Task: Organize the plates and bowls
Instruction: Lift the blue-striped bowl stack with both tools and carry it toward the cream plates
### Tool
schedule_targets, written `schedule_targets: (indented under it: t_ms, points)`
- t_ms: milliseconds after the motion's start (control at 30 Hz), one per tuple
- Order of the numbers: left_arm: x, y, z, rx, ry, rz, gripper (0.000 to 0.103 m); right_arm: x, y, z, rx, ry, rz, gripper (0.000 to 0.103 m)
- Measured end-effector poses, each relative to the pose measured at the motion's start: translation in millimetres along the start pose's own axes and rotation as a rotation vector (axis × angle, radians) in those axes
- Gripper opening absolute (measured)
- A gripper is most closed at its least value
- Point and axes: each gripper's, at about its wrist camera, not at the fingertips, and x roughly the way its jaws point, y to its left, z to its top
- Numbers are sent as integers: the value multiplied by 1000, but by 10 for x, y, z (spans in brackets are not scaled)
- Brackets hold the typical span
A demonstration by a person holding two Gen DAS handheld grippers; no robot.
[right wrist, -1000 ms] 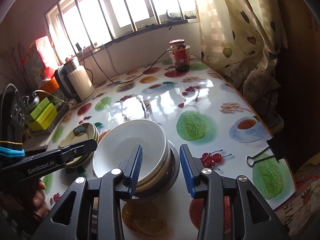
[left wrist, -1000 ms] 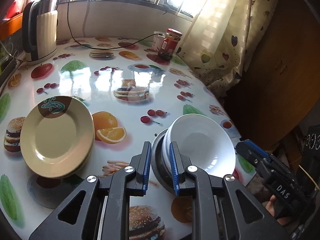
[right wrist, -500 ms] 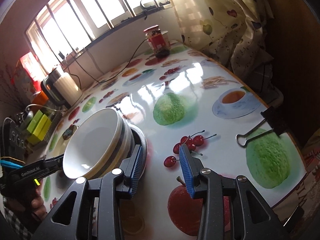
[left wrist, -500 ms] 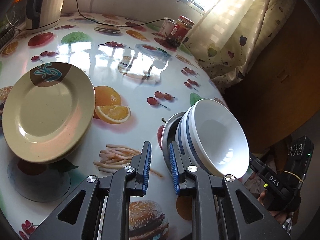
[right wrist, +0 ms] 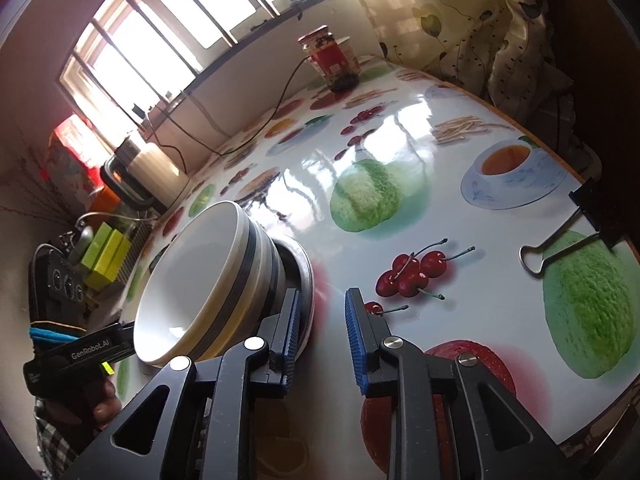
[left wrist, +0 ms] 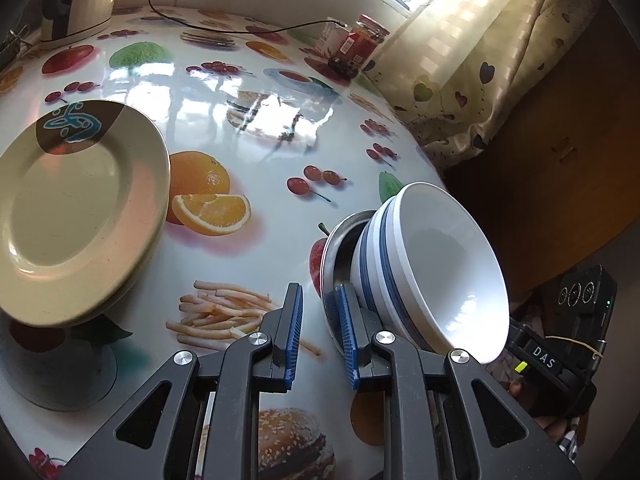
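My left gripper (left wrist: 318, 330) sits low in the frame, jaws a narrow gap apart with nothing between them; its right pad lies just beside the rim of the shallow steel dish (left wrist: 335, 248). My right gripper (right wrist: 322, 334) is wider open and also empty. The stacked white bowls with blue bands (left wrist: 432, 268) lean tilted in that dish, right of centre on the glossy fruit-print worktop (left wrist: 256, 128). The beige round plates (left wrist: 76, 208) are stacked at the left of the frame, well apart from the bowls.
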Motion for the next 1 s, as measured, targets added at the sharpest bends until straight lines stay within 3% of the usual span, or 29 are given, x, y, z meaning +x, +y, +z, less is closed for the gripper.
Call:
schedule_targets:
  t_ms: [167,300,400,1000]
  points:
    - [0,9,-9,-4,-4,-11,19,47,-37,-16,24,14,48,19]
    - [1,9,-8,3,-7,-31,10,49,-41,-15,24,15,82,15]
    - [5,10,-5,-1,-10,-39,10,53,-58,-15,28,20,106,15]
    - [-7,15,-21,-9,-21,-51,9,46,-67,-44,40,5,129,12]
